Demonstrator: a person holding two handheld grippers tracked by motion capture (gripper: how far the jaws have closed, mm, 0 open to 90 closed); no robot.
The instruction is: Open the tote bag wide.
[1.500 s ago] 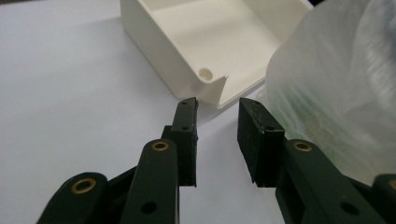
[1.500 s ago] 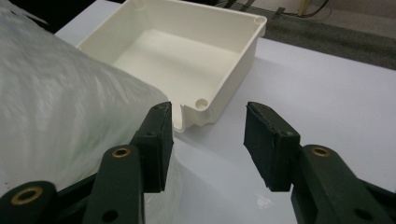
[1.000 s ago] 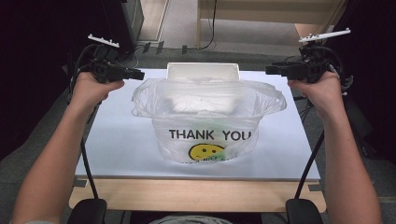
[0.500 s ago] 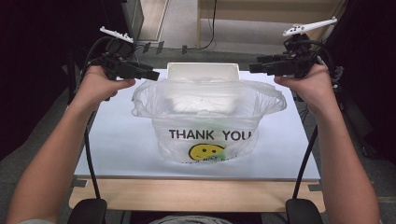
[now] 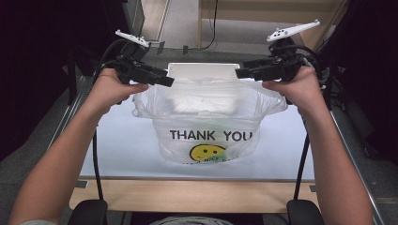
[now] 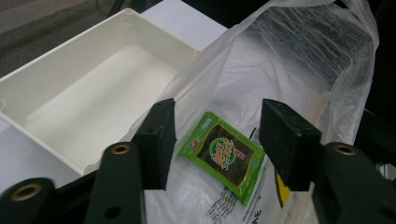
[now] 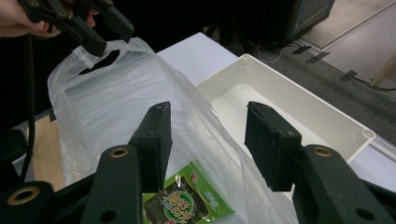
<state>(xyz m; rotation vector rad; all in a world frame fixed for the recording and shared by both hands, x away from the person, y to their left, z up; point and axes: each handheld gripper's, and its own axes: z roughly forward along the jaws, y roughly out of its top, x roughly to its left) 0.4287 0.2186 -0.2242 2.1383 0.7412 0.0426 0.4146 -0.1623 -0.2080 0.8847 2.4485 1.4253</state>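
A clear plastic bag point(image 5: 206, 117) printed THANK YOU with a yellow smiley stands open-mouthed on the white table point(image 5: 117, 145). A green snack packet point(image 6: 222, 154) point(image 7: 187, 200) lies inside it. My left gripper point(image 5: 166, 80) point(image 6: 219, 112) hovers over the bag's left rim, open; its jaws have just been opening and nothing is between them. My right gripper point(image 5: 239, 72) point(image 7: 210, 116) hovers over the right rim, open; its jaws have just been closing a little, with nothing between them. The left gripper point(image 7: 93, 32) also appears far off above the bag's handle in the right gripper view.
A white rectangular tray point(image 5: 202, 68) point(image 6: 93, 93) point(image 7: 289, 107) stands right behind the bag, with nothing in it. Black cables hang from both grippers down past the table's front wooden edge point(image 5: 197, 194). Dark floor lies on both sides.
Both hands have risen and moved inward, from beside the bag's handles to above its mouth. The bag has stayed in place.
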